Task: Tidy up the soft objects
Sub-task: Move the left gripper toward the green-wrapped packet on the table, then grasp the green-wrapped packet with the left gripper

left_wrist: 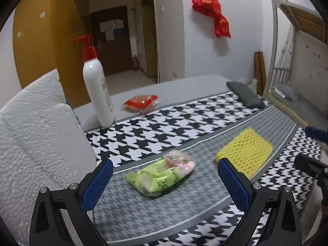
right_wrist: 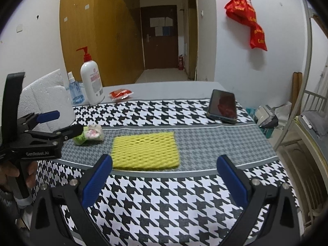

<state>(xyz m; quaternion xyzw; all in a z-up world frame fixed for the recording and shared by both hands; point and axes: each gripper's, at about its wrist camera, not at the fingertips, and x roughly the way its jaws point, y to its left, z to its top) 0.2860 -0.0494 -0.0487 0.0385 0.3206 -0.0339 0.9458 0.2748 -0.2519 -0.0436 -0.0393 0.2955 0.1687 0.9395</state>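
A green tissue pack (left_wrist: 162, 174) lies on the grey band of the houndstooth cloth, just ahead of my left gripper (left_wrist: 166, 184), which is open around empty air short of it. The same tissue pack (right_wrist: 90, 134) shows in the right wrist view beside the left gripper (right_wrist: 63, 123). A yellow foam net pad (right_wrist: 146, 150) lies flat on the grey band; my right gripper (right_wrist: 164, 176) is open a little short of it. The yellow pad (left_wrist: 245, 151) is right of the pack. A red snack packet (left_wrist: 141, 101) sits at the back.
A white pump bottle (left_wrist: 97, 90) and a small blue spray bottle (right_wrist: 74, 91) stand at the back left beside a white foam block (left_wrist: 34, 139). A dark phone (right_wrist: 223, 105) lies at the back right. The table edge and a metal bed frame (right_wrist: 307, 94) are to the right.
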